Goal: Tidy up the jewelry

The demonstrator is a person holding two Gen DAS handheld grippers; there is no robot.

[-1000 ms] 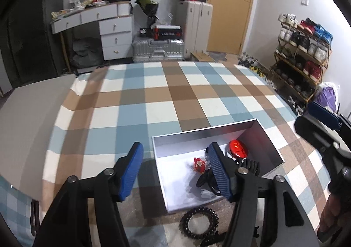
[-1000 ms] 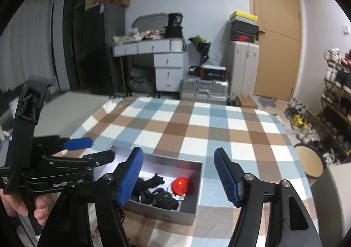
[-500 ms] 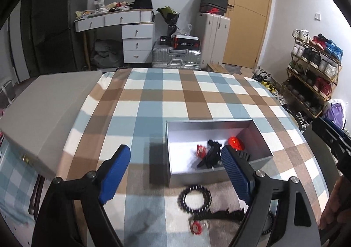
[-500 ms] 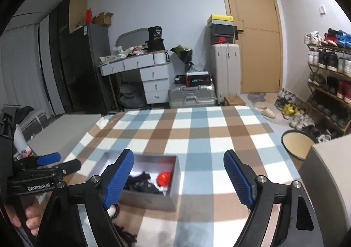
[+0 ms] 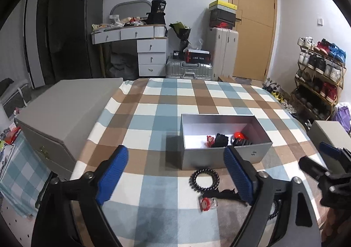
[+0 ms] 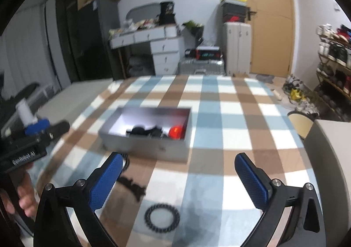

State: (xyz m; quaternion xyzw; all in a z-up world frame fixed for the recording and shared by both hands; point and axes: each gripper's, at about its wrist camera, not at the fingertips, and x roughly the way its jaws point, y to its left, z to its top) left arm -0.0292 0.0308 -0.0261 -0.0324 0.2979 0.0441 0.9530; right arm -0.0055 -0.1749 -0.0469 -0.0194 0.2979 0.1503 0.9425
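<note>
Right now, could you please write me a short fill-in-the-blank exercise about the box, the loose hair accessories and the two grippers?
1. The silver box stands on the checked cloth with no ____ on it.
2. The black spiral hair tie lies ____ the box, in front of its near wall.
3. The left gripper and the right gripper are both ____ and hold nothing.
4. The round glossy piece inside the box is ____ in colour.

Missing words: lid; outside; open; red
</note>
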